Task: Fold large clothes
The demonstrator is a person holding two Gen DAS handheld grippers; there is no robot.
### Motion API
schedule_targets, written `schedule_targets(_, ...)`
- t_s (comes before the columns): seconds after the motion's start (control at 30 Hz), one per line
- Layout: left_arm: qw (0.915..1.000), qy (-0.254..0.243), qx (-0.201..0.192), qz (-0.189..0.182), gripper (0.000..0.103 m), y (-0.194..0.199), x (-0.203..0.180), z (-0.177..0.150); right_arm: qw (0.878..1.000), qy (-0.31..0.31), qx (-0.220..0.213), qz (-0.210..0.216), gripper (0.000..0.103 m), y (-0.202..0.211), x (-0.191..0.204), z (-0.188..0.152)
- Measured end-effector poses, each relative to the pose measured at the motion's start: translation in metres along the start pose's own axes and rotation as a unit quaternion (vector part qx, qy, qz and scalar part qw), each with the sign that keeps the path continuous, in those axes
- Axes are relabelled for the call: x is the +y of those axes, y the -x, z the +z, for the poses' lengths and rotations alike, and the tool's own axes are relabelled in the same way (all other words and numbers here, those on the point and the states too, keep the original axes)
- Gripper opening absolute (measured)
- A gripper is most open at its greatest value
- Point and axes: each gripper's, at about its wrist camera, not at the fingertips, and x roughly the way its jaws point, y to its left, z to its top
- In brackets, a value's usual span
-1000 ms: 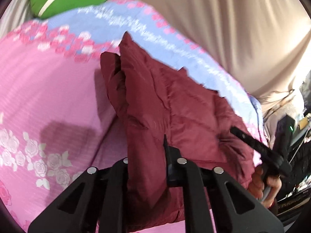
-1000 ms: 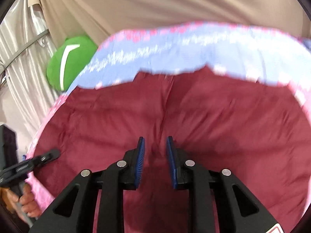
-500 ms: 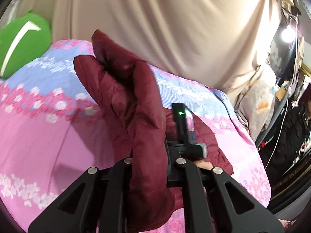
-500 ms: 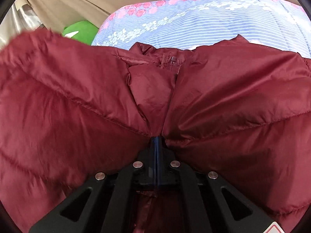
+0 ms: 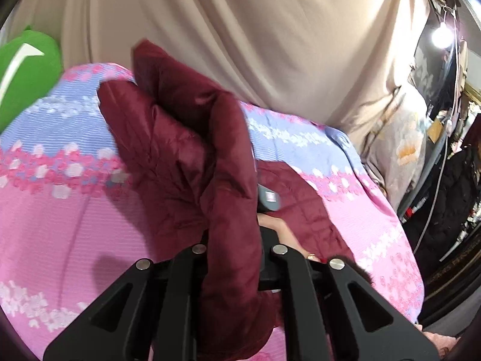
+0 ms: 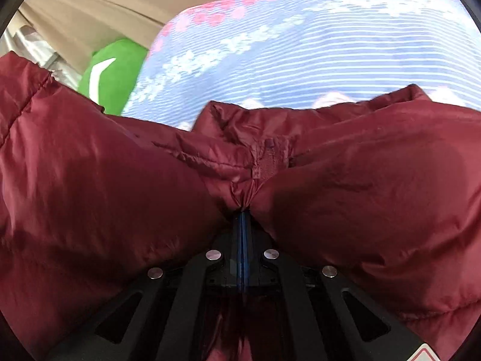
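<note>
A dark red puffer jacket (image 5: 186,162) lies on a bed with a pink and blue floral cover (image 5: 60,210). My left gripper (image 5: 233,240) is shut on a thick fold of the jacket and holds it lifted above the bed. Behind that fold I see part of the other gripper's body and the hand holding it (image 5: 279,228). In the right wrist view the jacket (image 6: 375,186) bulges over both sides of my right gripper (image 6: 242,210), which is shut on a pinch of the fabric near the zipper. The bed cover (image 6: 300,54) shows beyond it.
A green cushion (image 5: 24,72) sits at the bed's far left corner; it also shows in the right wrist view (image 6: 111,72). A beige curtain (image 5: 240,30) hangs behind the bed. Clutter, cables and a bright lamp (image 5: 442,37) stand to the right of the bed.
My right gripper closed on the jacket and lifted it. My left gripper raised its fold of jacket higher, and the view swung up towards the curtain.
</note>
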Motion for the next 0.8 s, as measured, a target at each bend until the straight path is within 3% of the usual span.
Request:
schedule_targets(0.07,0.9999,-0.003,0.005,-0.011,0.010,-0.006,-0.006,0.001,1.000,-0.004,-0.001,0.010,0.001,0.007,-0.002,-0.002)
schedule_targets(0.17,0.9996,-0.011,0.011,-0.025,0.010,-0.010,-0.014,0.002,0.999,0.004,-0.032,-0.001,0.006,0.055,-0.012,-0.013)
schedule_targets(0.27,0.9993,-0.018,0.015,-0.027,0.010,-0.014,-0.019,0.002,0.993,0.019,-0.093,-0.068,0.006,0.134,-0.042,-0.037)
schedule_targets(0.37,0.9991,-0.020,0.020,-0.033,0.010,-0.019,-0.021,0.001,0.980,-0.029,-0.149,-0.132,0.010,0.210,-0.105,-0.070)
schedule_targets(0.43,0.9989,-0.025,0.023,-0.033,0.010,-0.022,-0.026,0.000,0.974,-0.070,-0.155,-0.151,0.011,0.234,-0.145,-0.090)
schedule_targets(0.53,0.9984,-0.034,0.027,-0.035,0.010,-0.028,-0.039,0.000,0.980,-0.088,-0.126,-0.124,0.010,0.217,-0.166,-0.098)
schedule_targets(0.67,0.9961,-0.068,0.037,-0.042,0.010,-0.040,-0.074,-0.001,0.985,-0.049,-0.108,-0.126,0.010,0.178,-0.152,-0.101)
schedule_targets(0.8,0.9888,-0.113,0.067,-0.069,0.010,-0.073,-0.124,-0.005,0.985,-0.024,-0.109,-0.130,0.010,0.169,-0.141,-0.105)
